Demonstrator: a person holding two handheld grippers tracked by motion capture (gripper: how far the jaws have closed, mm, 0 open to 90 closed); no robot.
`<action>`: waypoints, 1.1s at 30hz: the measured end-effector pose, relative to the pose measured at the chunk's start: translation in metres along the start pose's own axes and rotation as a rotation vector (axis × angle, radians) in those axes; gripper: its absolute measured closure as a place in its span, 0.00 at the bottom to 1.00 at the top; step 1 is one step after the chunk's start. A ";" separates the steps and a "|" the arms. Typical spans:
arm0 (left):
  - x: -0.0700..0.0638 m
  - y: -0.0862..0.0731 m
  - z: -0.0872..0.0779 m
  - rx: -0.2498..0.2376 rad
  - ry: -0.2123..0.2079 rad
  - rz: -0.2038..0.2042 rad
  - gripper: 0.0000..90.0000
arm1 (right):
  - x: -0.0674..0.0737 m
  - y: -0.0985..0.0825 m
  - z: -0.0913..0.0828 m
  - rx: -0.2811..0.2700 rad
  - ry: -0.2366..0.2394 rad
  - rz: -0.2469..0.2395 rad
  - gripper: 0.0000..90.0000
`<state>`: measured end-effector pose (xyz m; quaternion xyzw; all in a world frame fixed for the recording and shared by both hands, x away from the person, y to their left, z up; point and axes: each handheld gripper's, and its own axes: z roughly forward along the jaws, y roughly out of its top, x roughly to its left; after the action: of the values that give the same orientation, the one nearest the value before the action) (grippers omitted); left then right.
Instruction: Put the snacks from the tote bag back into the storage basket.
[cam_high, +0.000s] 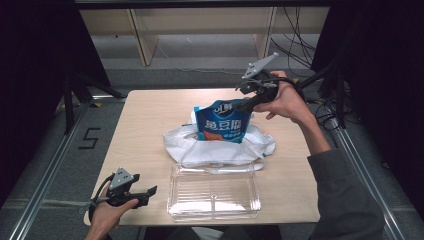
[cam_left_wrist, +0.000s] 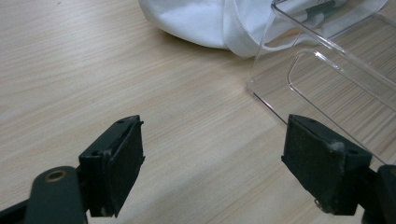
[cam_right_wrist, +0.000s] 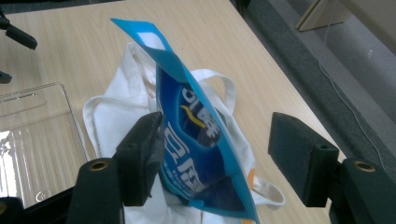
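A blue snack bag (cam_high: 222, 125) stands upright in a crumpled white tote bag (cam_high: 200, 147) at mid table. My right gripper (cam_high: 246, 104) hangs at the snack bag's upper right corner. In the right gripper view the snack bag (cam_right_wrist: 196, 140) sits edge-on between the jaws of my right gripper (cam_right_wrist: 217, 126): one pad touches its printed face, the other stands well apart from it, so the jaws are open. My left gripper (cam_high: 146, 192) rests near the table's front left edge, open and with nothing between its fingers (cam_left_wrist: 119, 163).
A clear plastic tray (cam_high: 215, 192) lies in front of the tote bag, just right of my left gripper; its corner (cam_left_wrist: 280, 93) is close. Bare wooden table (cam_high: 145, 125) lies to the left. Cables and a wooden shelf stand beyond the far edge.
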<state>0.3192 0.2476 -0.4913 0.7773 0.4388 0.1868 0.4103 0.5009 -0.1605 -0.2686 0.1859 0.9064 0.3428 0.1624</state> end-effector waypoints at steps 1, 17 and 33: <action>0.001 0.000 -0.001 0.013 -0.001 0.011 0.22 | 0.003 0.004 0.003 0.014 -0.003 0.009 0.42; -0.003 0.000 0.004 -0.015 -0.005 -0.017 0.23 | 0.005 0.030 0.036 0.155 0.038 -0.111 0.69; -0.002 0.000 0.003 -0.016 -0.006 -0.010 0.23 | 0.003 0.033 0.056 0.222 0.045 -0.133 0.85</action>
<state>0.3199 0.2444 -0.4923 0.7723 0.4400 0.1859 0.4188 0.5295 -0.1055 -0.2864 0.1346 0.9526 0.2328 0.1427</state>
